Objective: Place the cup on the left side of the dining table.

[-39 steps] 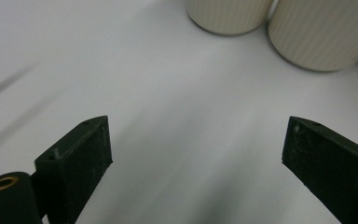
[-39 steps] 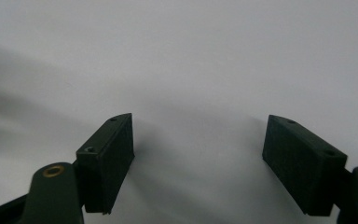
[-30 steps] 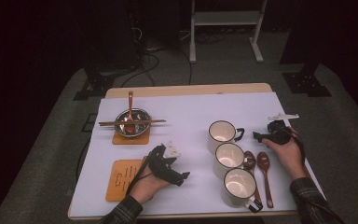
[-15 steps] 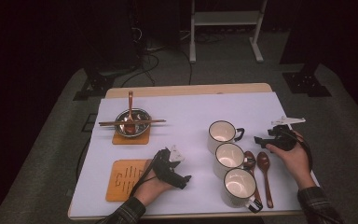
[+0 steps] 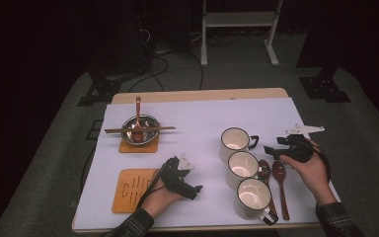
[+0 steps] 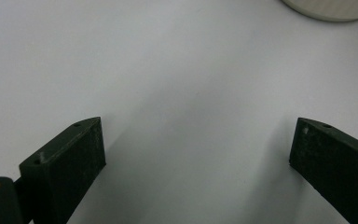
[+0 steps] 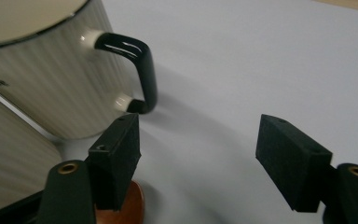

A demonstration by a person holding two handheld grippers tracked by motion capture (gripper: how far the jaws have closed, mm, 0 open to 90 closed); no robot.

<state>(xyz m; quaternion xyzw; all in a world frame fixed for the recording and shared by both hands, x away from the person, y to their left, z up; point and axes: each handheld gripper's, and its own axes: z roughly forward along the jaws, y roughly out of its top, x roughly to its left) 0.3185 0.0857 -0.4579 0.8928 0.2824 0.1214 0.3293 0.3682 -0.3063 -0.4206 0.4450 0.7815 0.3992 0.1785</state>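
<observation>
At right of the high view, my right gripper (image 5: pixel 271 149) hangs just beside the far mug (image 5: pixel 236 143), its handle (image 7: pixel 137 70) ahead of jaws that have just narrowed slightly, nothing between them. My left gripper (image 5: pixel 190 183) rests wide, empty, lower centre. I judge no mug gripped yet; the spoons (image 5: pixel 279 182) lie untouched.
</observation>
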